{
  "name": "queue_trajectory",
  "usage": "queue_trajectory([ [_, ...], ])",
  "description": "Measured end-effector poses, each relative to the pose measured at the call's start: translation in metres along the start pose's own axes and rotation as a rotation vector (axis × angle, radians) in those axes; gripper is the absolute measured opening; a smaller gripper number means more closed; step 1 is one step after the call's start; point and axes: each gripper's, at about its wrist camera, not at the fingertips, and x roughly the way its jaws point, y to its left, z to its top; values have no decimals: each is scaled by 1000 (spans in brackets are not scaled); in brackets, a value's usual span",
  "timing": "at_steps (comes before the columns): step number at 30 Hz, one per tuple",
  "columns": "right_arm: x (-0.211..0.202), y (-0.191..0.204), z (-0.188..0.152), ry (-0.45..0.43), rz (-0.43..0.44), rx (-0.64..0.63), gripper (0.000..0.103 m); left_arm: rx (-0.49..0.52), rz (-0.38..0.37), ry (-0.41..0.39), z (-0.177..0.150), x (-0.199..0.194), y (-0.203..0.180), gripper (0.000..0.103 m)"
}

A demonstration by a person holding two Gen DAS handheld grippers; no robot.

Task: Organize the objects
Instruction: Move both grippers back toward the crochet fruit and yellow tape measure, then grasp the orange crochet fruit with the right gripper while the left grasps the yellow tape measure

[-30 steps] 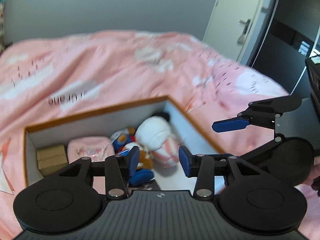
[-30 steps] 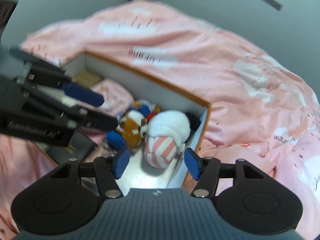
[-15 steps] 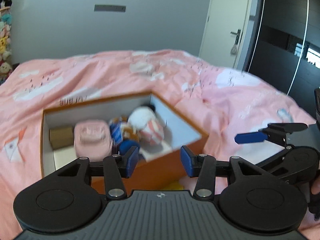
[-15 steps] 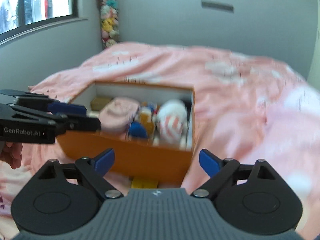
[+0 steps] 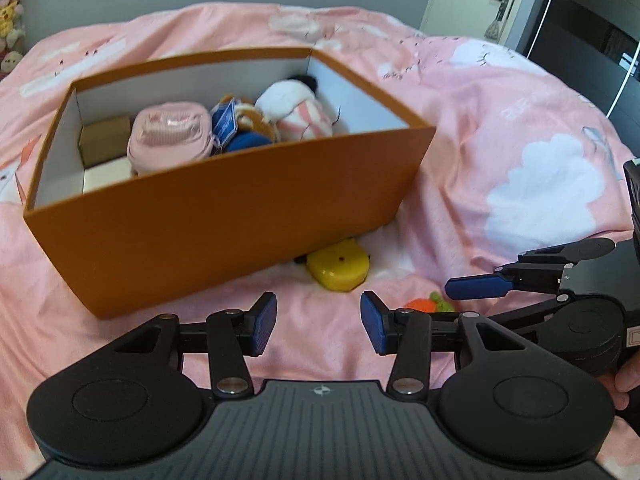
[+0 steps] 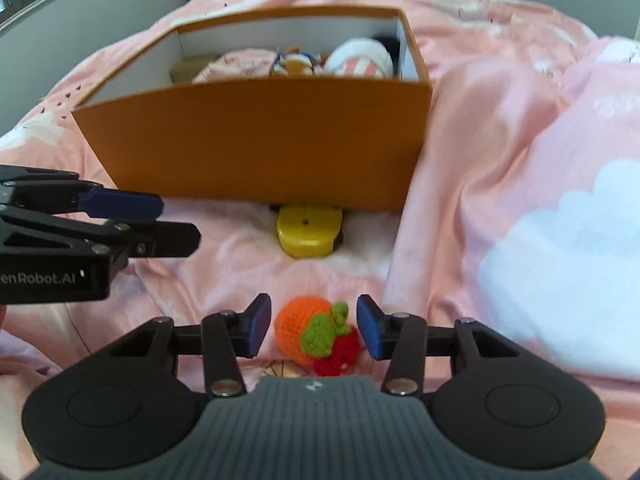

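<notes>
Crocheted fruit (image 6: 316, 334) sits between the downward-tilted, closing right gripper (image 6: 313, 330).

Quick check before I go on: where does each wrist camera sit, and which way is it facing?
Left wrist: on the left tongs, facing down at the orange box and yellow toy; right tongs, a hand's fingers at right.
Right wrist: on the right tongs, closing around a crocheted fruit toy; left tongs at left.
Shared: box, yellow toy, pink bedspread.
</notes>
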Motion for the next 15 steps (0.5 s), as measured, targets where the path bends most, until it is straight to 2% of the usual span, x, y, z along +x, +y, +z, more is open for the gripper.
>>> queue_trajectory([
  [6,14,-8,-5,55,42,49,48,-20,-13,47,-2,8,2,54],
  [11,16,-6,-4,74,50,33,47,-31,-34,56,-2,10,4,54],
  [15,20,-3,-4,99,50,13,46,-29,-20,70,0,12,2,54],
])
